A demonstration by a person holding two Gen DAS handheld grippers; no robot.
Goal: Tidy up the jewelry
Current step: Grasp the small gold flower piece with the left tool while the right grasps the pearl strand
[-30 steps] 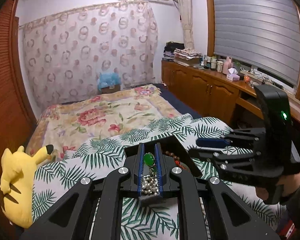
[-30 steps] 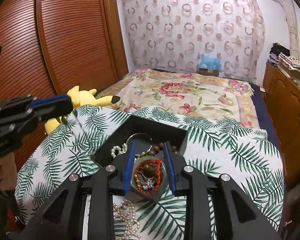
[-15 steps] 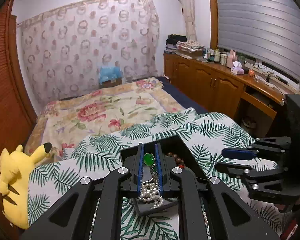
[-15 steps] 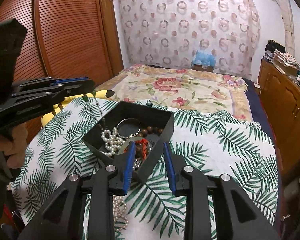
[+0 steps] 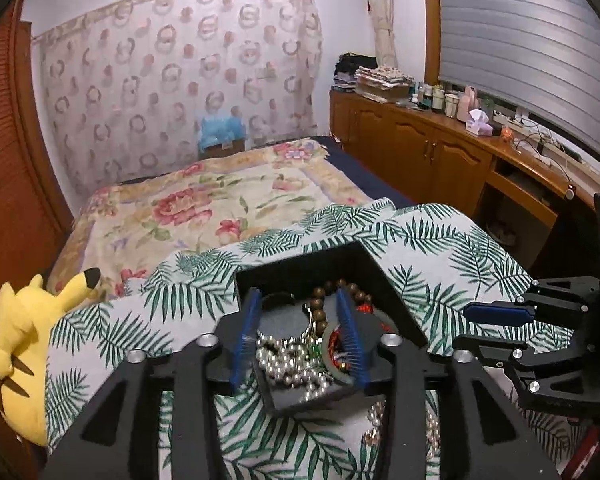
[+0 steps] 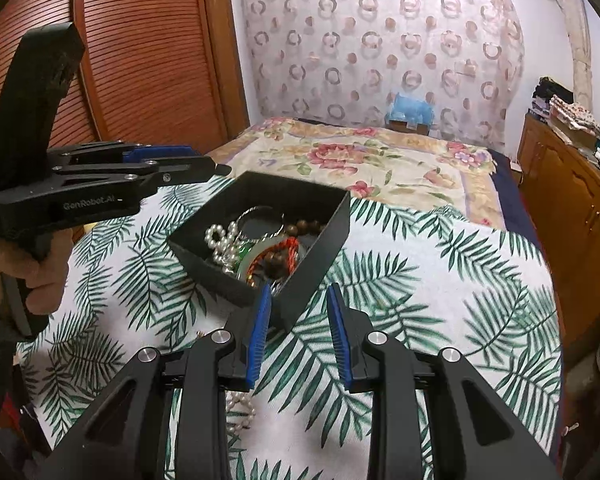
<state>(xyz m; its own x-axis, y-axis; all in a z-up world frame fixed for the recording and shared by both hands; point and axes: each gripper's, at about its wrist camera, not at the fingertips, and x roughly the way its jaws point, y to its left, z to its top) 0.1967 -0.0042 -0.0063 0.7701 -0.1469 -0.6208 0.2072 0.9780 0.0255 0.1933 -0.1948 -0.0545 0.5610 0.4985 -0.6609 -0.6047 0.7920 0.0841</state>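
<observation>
A black open box (image 6: 320, 248) sits on the leaf-print cloth (image 6: 440, 280) and holds a pearl necklace (image 6: 220, 244), brown beads (image 6: 300, 226) and a red bracelet (image 6: 284, 250). In the left wrist view my left gripper (image 5: 297, 294) hovers over the box (image 5: 384, 280), its jaws opening. The pearl necklace (image 5: 292, 360) lies in the box between its fingers, untouched by the pads. My right gripper (image 6: 299, 290) stands open at the box's near corner, gripping nothing. Each gripper shows in the other's view: the left gripper (image 6: 216, 168) and the right gripper (image 5: 466, 326).
Another pearl strand (image 6: 240, 408) lies on the cloth under my right gripper. A yellow plush toy (image 5: 24, 340) sits at the bed's left edge. The floral quilt (image 5: 204, 208) lies beyond the cloth, and wooden cabinets (image 5: 440, 152) line the right wall.
My left jaws have parted and the pearl necklace with its green pendant has dropped into the box. Both grippers have sunk lower; the right one has drawn back to the box's corner.
</observation>
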